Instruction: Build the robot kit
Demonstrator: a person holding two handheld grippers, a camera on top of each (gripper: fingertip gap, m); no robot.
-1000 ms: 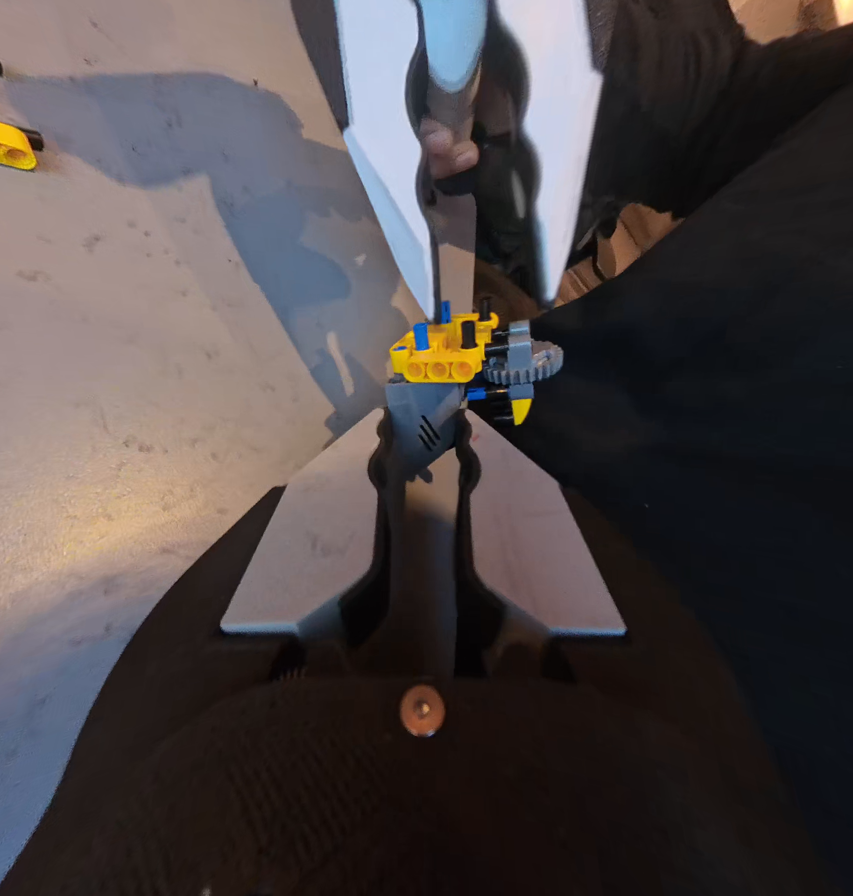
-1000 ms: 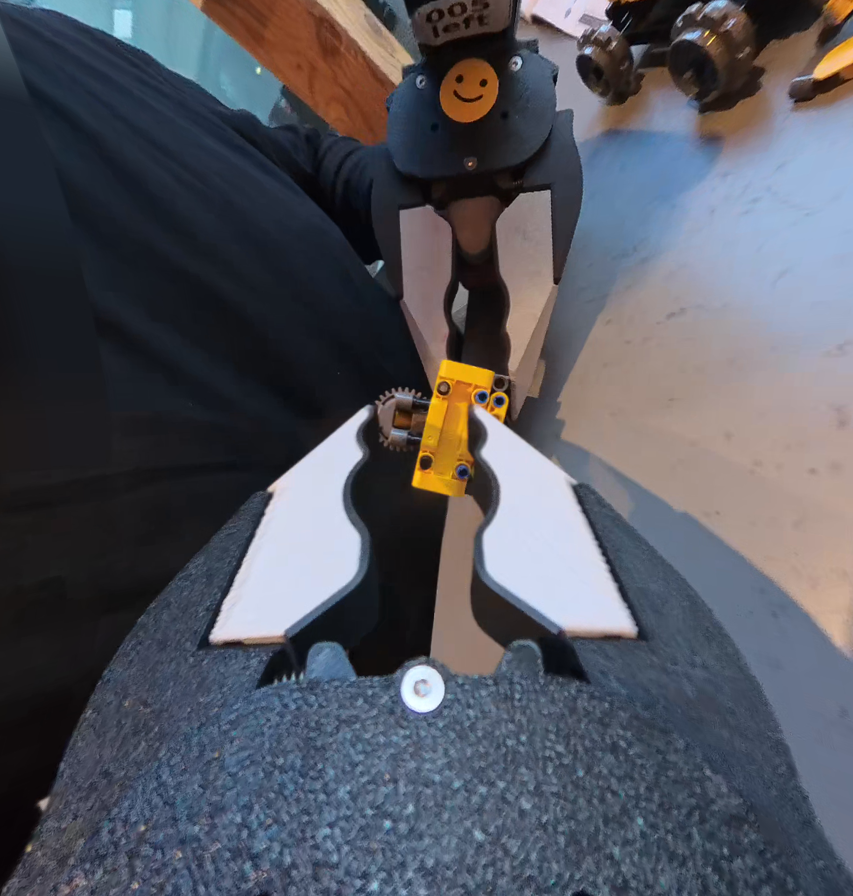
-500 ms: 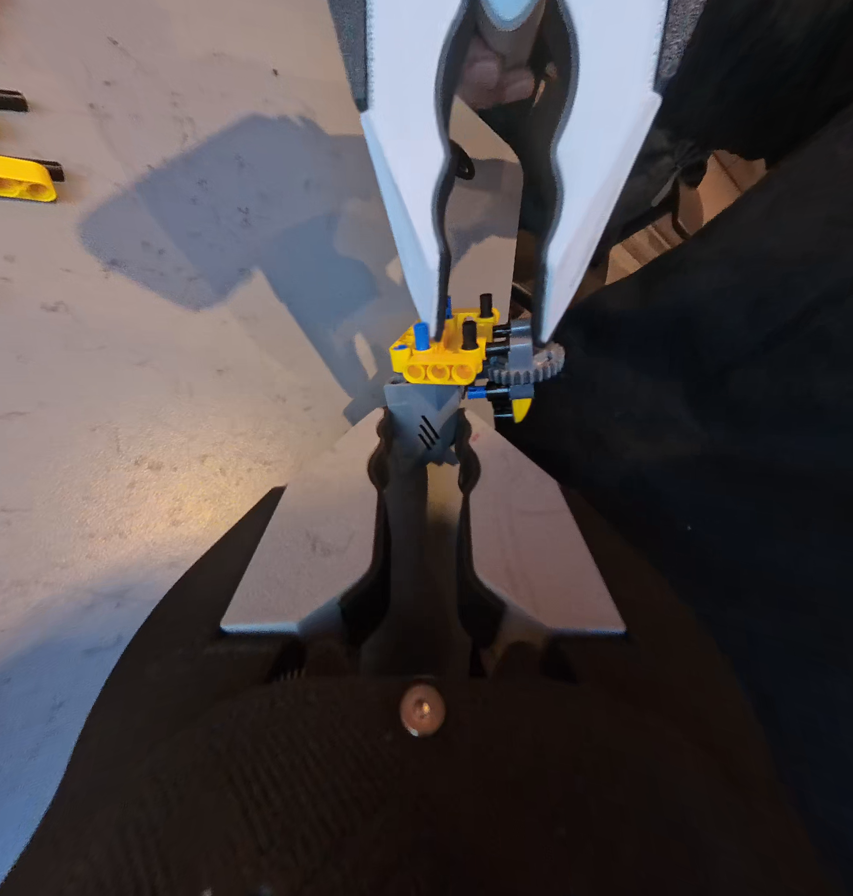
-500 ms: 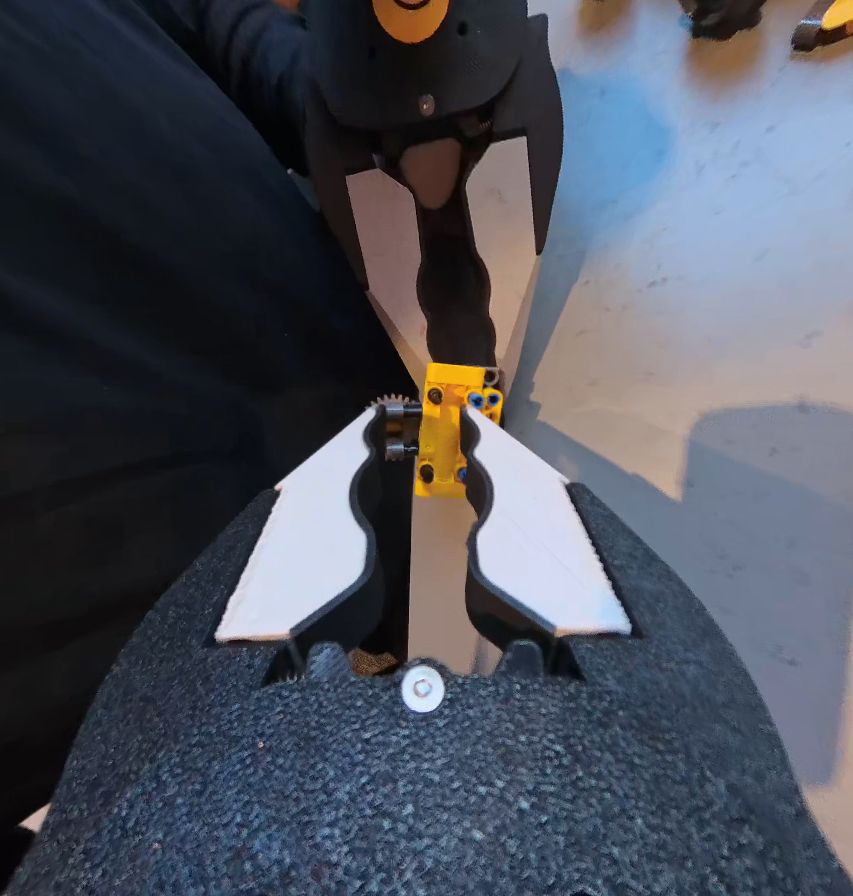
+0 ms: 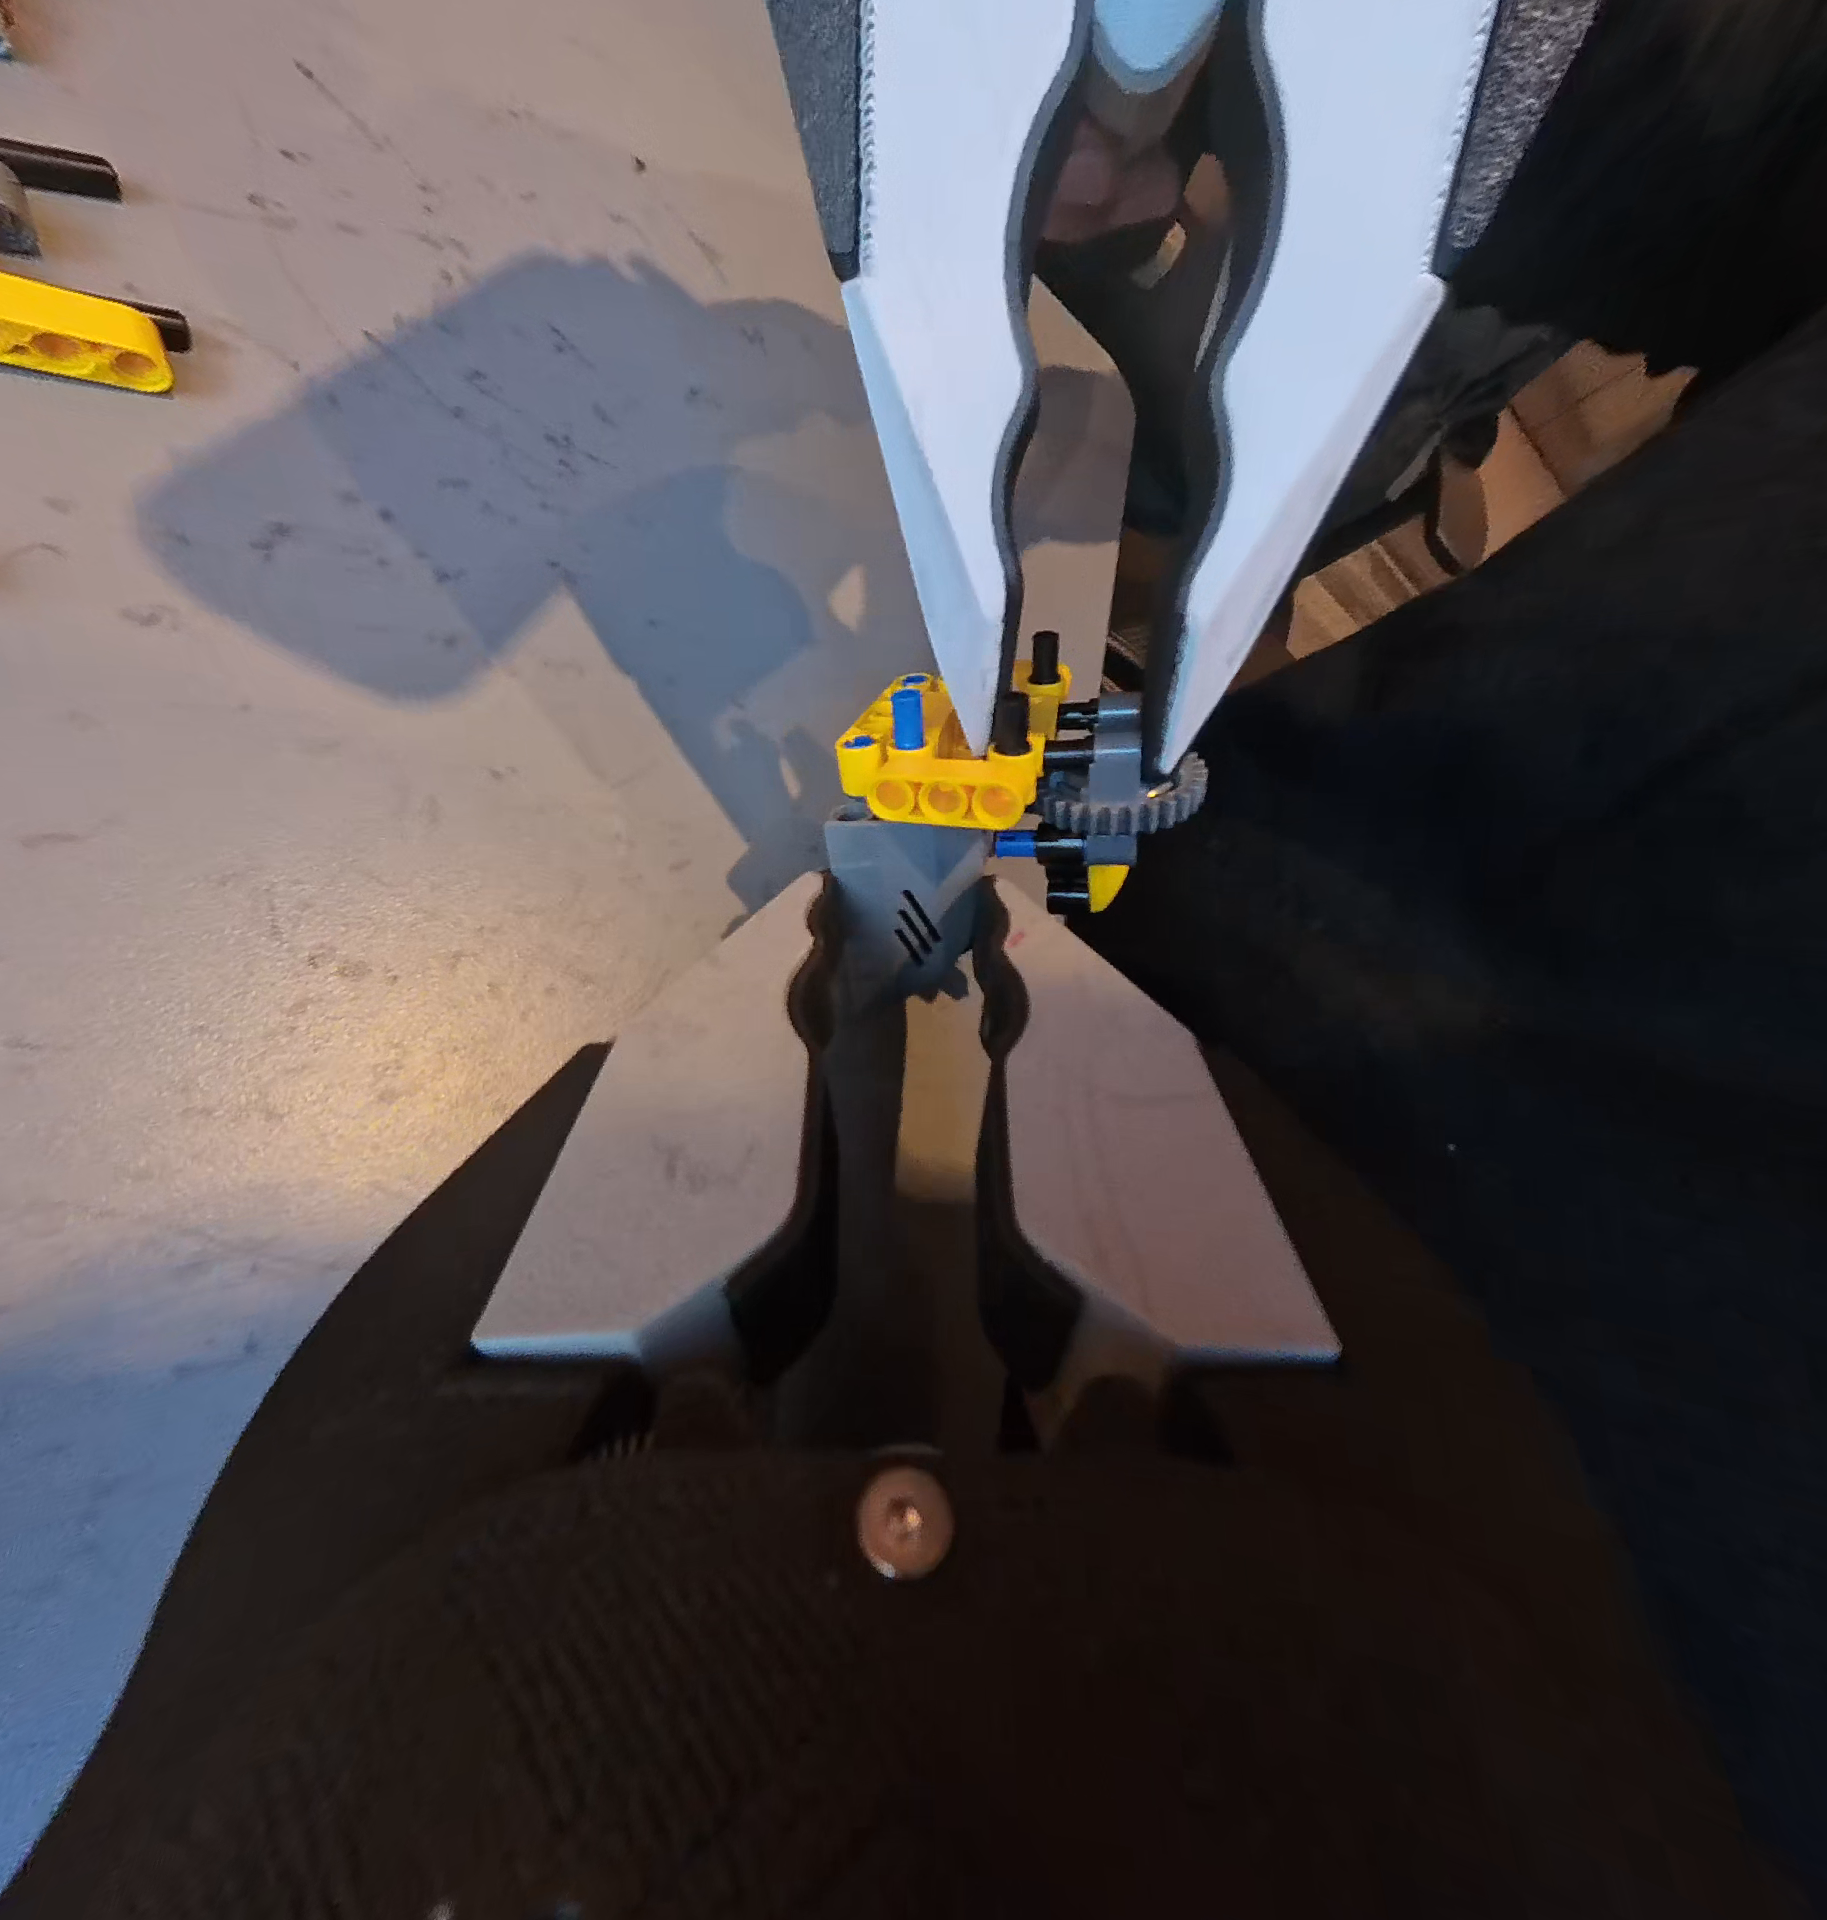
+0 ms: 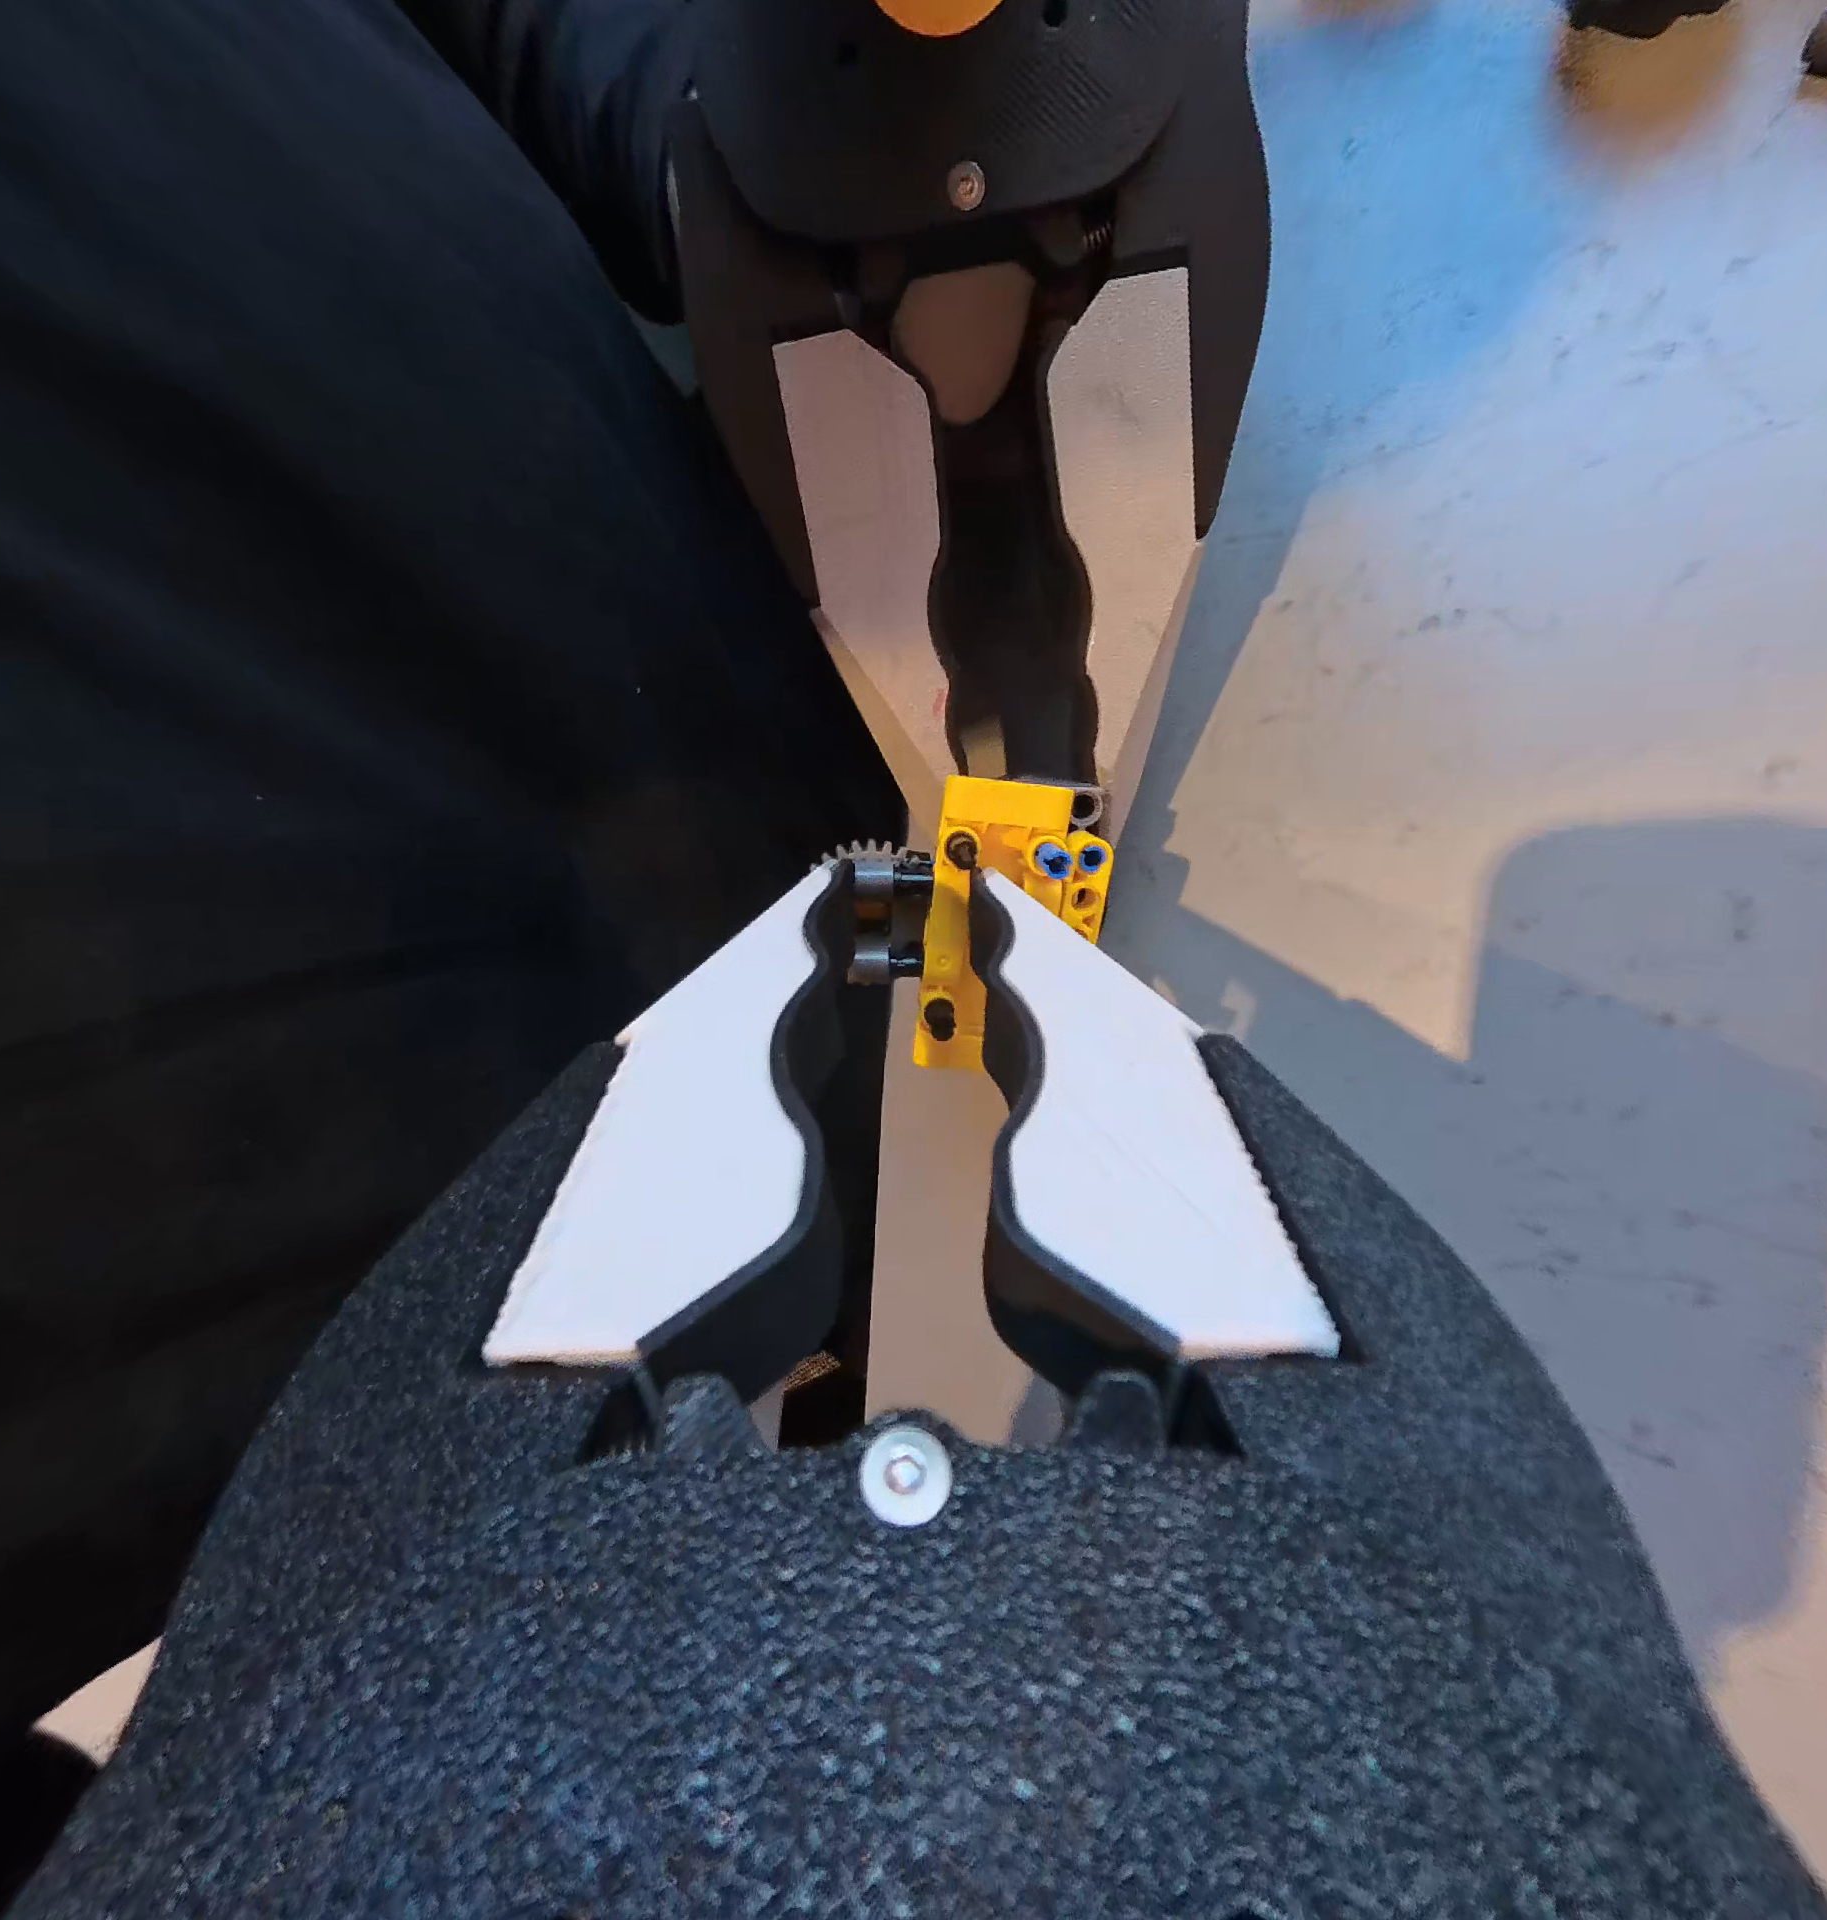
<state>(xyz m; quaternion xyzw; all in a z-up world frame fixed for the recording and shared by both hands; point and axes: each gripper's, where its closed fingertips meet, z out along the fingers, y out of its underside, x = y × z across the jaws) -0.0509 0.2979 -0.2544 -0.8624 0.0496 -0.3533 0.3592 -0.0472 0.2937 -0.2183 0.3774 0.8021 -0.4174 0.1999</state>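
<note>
We see our left tool (image 5: 904, 914) clenched on the grey end of a small brick assembly (image 5: 950, 774), held above the counter (image 5: 317, 935). Our right tool (image 6: 914, 883) straddles the assembly's yellow beam and gear (image 5: 1137, 805); whether it is gripping, we cannot tell.

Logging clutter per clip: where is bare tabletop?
Bare grey tabletop runs from the loose yellow beam to the small yellow-and-grey brick assembly. Crowded there: left gripper and right gripper converge.
</note>
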